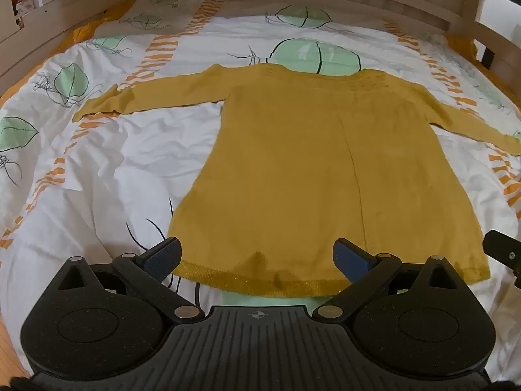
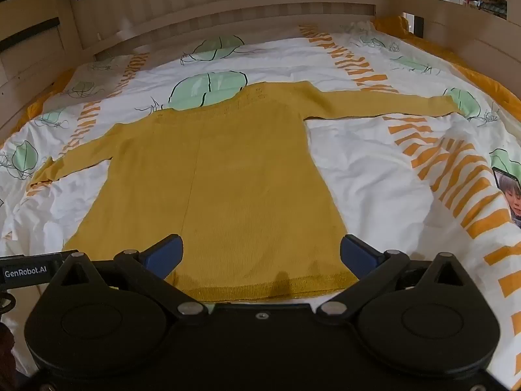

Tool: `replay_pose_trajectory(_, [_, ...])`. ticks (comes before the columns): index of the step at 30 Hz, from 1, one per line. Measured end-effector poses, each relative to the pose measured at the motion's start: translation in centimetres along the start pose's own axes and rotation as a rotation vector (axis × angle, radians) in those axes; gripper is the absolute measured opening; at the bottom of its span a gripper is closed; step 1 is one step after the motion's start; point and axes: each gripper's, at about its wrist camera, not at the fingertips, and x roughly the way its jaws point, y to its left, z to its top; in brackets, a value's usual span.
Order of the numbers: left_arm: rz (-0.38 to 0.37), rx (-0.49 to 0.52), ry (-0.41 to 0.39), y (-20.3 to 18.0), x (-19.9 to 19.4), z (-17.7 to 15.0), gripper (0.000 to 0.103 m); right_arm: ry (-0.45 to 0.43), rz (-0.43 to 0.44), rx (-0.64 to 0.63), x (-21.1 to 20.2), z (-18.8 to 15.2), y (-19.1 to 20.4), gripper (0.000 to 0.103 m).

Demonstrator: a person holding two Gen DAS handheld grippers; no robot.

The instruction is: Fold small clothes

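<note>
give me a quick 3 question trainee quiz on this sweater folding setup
1. True or false: the mustard yellow knitted sweater lies flat with both sleeves spread out.
2. Which part of the sweater is nearest both grippers? A) neckline B) bottom hem C) a cuff
3. Fill in: the jaws of the left gripper and right gripper are both ____.

Key:
1. True; it is spread on the white leaf-patterned duvet.
2. B
3. open; neither grips any cloth.
</note>
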Motion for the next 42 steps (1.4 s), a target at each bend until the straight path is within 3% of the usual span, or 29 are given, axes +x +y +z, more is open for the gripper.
replay_pose_trajectory(42, [0.005, 0.012, 0.067, -0.6, 1.8, 0.4, 0.101, 0.081, 0.039, 0.002, 2.0, 0.0, 0.9, 0.102])
